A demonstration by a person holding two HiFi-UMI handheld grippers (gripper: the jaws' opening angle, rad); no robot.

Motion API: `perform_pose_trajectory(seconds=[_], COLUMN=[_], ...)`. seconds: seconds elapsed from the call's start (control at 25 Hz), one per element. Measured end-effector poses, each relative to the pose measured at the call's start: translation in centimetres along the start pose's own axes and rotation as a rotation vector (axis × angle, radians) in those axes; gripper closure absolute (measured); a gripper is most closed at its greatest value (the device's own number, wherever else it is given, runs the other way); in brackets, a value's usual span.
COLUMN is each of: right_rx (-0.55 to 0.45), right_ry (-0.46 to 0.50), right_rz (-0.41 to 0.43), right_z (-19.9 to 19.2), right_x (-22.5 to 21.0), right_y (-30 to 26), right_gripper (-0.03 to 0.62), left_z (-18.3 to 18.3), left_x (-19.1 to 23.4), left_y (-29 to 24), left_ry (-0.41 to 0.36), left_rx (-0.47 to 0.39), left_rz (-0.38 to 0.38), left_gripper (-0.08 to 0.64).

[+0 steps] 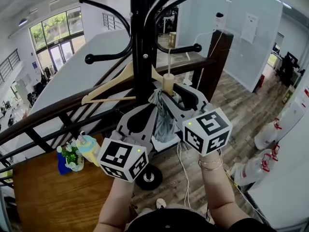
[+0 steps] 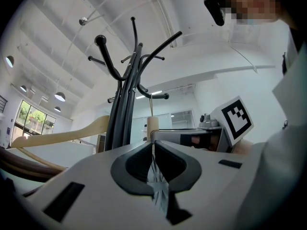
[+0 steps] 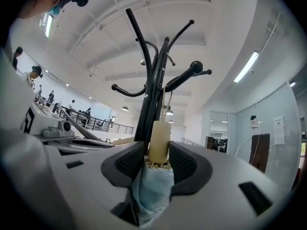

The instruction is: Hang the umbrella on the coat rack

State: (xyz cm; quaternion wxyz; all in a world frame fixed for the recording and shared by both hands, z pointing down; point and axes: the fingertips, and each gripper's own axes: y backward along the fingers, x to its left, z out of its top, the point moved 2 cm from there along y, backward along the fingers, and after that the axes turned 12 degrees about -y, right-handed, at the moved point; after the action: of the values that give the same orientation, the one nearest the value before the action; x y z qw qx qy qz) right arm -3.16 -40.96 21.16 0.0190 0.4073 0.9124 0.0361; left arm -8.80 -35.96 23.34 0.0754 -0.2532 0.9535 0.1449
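Your left gripper (image 2: 153,146) has its jaws pinched together on a thin fold of the umbrella (image 1: 164,120) cloth. Your right gripper (image 3: 159,150) stands wide with the handle (image 3: 159,137) upright between its jaws. They sit close on both sides but, as I read it, they are not squeezing.

The umbrella hangs folded between your two grippers, handle up, tight against the rack (image 1: 143,42) pole and under the hooks. A thin cord (image 1: 169,59) runs from the handle up toward a lower hook (image 1: 179,48). You cannot see whether it is looped over.

Expect a light load. The cloth is soft and slack, so it will bunch and slide and gives you no steering. The handle is stiff, smooth and round, so that is your hold for control, clamped squarely so it does not twist out. Treat the cord as the weak part.
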Motion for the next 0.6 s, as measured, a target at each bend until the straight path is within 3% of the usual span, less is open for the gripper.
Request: perform_pose_trajectory(seconds=[0.6], right_rx=[-0.066], right_ry=[-0.069], right_rz=[0.063], right_z=[-1.5], right_x=[4.6], right_y=[5.7], right_gripper=[0.436], left_z=[0.1], left_x=[-1.9], left_y=[2.1], left_ry=[-0.009], left_rx=[0.012], left_rz=[-0.017], left_gripper=[0.534])
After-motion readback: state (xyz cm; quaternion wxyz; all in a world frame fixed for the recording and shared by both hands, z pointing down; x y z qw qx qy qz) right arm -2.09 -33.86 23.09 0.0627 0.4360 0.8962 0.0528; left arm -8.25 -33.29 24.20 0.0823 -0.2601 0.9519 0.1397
